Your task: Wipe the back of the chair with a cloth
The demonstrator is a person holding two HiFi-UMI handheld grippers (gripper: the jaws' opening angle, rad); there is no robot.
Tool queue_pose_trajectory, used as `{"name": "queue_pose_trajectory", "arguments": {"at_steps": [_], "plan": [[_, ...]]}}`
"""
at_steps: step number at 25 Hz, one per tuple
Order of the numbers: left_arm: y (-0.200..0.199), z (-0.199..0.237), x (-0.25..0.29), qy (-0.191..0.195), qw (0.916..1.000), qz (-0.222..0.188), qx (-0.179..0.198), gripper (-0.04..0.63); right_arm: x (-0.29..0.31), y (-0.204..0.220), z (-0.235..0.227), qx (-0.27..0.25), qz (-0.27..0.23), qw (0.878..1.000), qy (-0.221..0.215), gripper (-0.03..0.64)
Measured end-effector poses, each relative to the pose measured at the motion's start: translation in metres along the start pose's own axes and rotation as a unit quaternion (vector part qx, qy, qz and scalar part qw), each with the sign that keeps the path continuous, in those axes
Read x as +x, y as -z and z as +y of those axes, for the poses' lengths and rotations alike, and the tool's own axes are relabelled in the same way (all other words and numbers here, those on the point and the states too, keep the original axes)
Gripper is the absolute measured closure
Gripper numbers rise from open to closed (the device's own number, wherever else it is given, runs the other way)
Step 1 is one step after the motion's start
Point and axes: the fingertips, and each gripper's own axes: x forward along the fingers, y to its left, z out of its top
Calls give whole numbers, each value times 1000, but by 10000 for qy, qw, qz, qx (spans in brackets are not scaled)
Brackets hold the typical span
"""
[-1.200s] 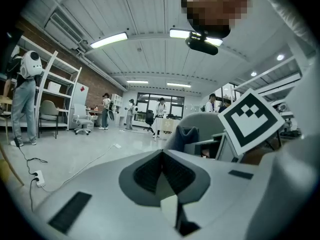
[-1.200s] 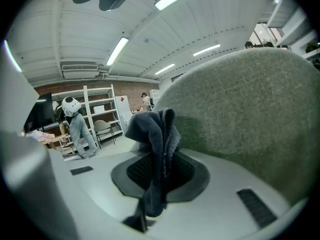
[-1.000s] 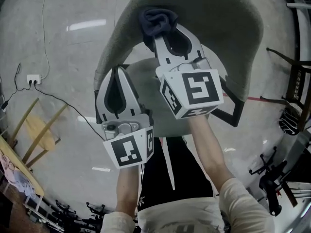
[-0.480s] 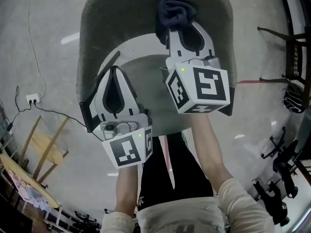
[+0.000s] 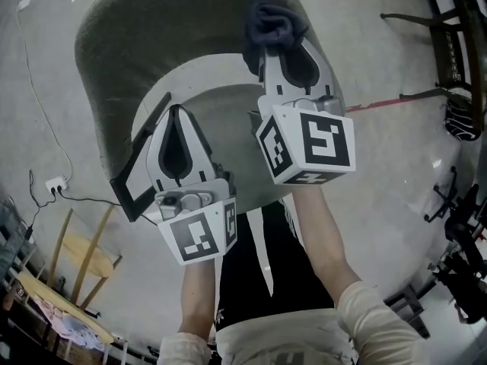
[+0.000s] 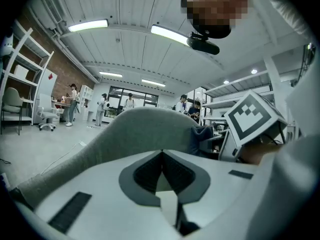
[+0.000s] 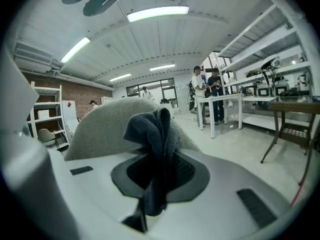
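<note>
A grey fabric chair back [image 5: 152, 44] curves across the top of the head view, with the seat [image 5: 221, 120] below it. My right gripper [image 5: 266, 48] is shut on a dark blue cloth [image 5: 272, 23] that presses against the chair back's right part. The cloth [image 7: 155, 134] bunches up between the jaws in the right gripper view, with the chair back [image 7: 100, 129] just behind it. My left gripper [image 5: 177, 112] is shut with nothing in it, held near the chair's left side; the chair back [image 6: 135, 129] fills its view.
A dark armrest [image 5: 141, 173] juts out at the chair's left. A cable [image 5: 46, 120] runs across the floor to a socket strip [image 5: 55, 184]. Wooden furniture [image 5: 76, 257] stands at the lower left, dark chairs [image 5: 456, 67] at the right. People stand far off [image 7: 207, 91].
The chair has swung leftward in the head view and the cloth now lies nearer the back's right end. Both grippers keep about the same place in the picture.
</note>
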Motion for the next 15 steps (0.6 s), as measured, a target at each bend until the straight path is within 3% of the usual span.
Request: {"name": "queue_pose_trajectory", "arguments": {"at_steps": [8, 15], "plan": [[2, -21, -3, 251, 9997, 26, 34, 580, -22, 0, -33, 141, -26, 9992, 380, 558], [2, -23, -7, 213, 9998, 8, 10, 580, -27, 0, -39, 118, -2, 9991, 397, 558]]}}
